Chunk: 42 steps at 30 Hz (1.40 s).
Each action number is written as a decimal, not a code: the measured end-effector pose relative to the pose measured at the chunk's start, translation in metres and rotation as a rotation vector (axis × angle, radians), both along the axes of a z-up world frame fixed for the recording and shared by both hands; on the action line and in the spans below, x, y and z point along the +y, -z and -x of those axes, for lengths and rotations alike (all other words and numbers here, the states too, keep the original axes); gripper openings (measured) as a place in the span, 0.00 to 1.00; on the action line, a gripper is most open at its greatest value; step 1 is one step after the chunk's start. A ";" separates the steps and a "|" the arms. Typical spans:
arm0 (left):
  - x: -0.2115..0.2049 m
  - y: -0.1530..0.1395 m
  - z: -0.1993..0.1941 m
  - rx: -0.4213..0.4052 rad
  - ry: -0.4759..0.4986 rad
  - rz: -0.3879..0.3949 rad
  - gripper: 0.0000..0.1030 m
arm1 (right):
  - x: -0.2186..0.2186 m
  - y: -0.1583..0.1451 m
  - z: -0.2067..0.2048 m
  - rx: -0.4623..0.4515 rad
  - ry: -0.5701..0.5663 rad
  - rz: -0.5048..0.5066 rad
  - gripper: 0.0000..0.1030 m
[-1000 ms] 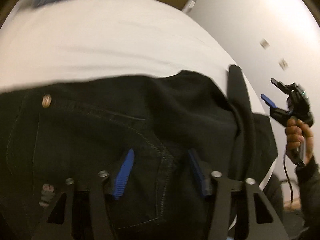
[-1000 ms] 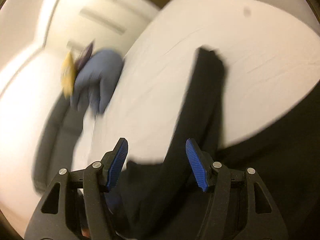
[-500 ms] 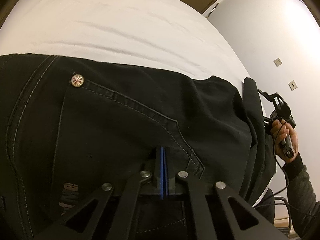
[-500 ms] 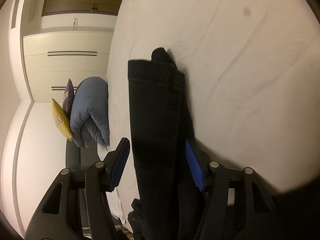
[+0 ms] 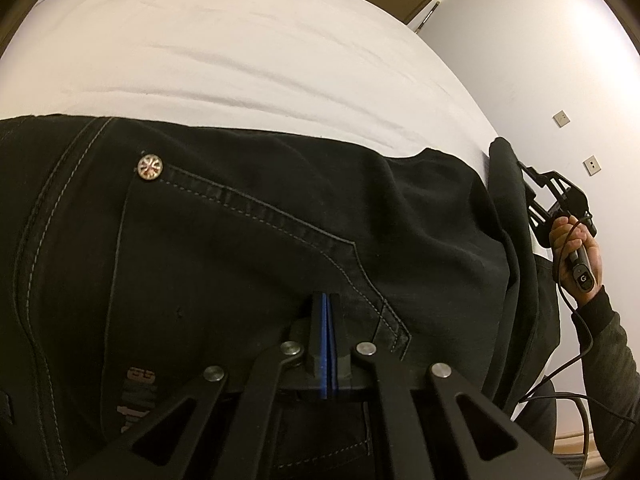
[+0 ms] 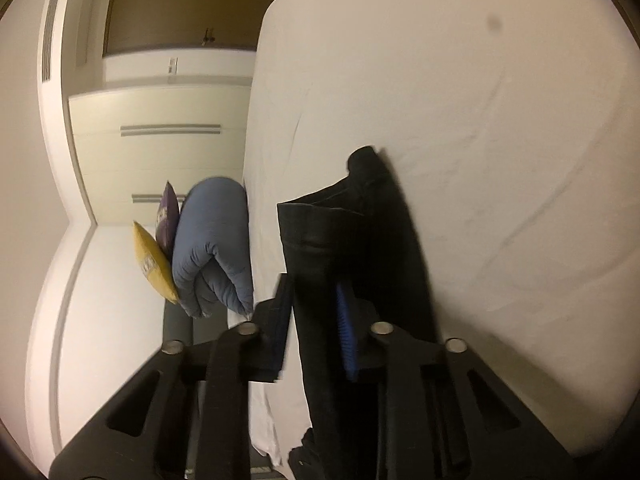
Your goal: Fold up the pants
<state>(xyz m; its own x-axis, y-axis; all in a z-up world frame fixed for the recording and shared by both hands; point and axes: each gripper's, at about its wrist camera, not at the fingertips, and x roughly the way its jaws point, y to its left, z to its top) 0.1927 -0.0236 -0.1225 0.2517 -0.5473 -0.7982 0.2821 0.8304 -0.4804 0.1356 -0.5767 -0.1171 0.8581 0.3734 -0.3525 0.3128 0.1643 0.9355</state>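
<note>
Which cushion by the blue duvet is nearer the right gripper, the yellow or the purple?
The yellow cushion. It lies lowest in the right wrist view, leaning out in front of the purple cushion, which is tucked behind it against the blue duvet.

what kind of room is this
Most likely a bedroom: black pants lie on a wide bed with a white sheet, a rolled blue blanket and cushions sit at its end, and built-in wardrobe doors stand beyond.

bed [image 6: 500,120] had a white sheet | blue duvet [image 6: 214,244] rolled up beside yellow cushion [image 6: 154,264] | wardrobe [image 6: 160,148] behind
</note>
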 end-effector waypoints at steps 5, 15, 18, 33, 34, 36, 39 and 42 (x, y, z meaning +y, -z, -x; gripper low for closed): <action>-0.001 -0.001 0.002 -0.004 0.003 -0.003 0.05 | 0.001 -0.009 -0.016 0.032 -0.039 0.036 0.09; -0.003 -0.001 0.011 -0.006 0.004 0.007 0.05 | -0.001 -0.010 -0.024 0.041 -0.068 0.103 0.02; -0.003 0.000 0.011 -0.006 0.006 0.006 0.05 | 0.004 -0.036 -0.006 0.016 -0.056 0.168 0.02; -0.019 -0.009 0.028 -0.006 0.028 -0.040 0.05 | 0.011 -0.203 0.160 0.055 0.156 0.430 0.02; -0.021 -0.010 0.028 -0.007 0.031 -0.045 0.05 | 0.010 -0.196 0.184 0.078 0.192 0.427 0.02; -0.024 -0.011 0.031 -0.008 0.035 -0.051 0.05 | 0.009 -0.173 0.225 0.150 0.252 0.402 0.02; -0.032 -0.015 0.032 -0.007 0.041 -0.062 0.05 | 0.000 -0.111 0.282 0.279 0.313 0.281 0.02; -0.038 -0.016 0.034 -0.009 0.046 -0.080 0.05 | -0.002 -0.070 0.321 0.310 0.384 0.186 0.02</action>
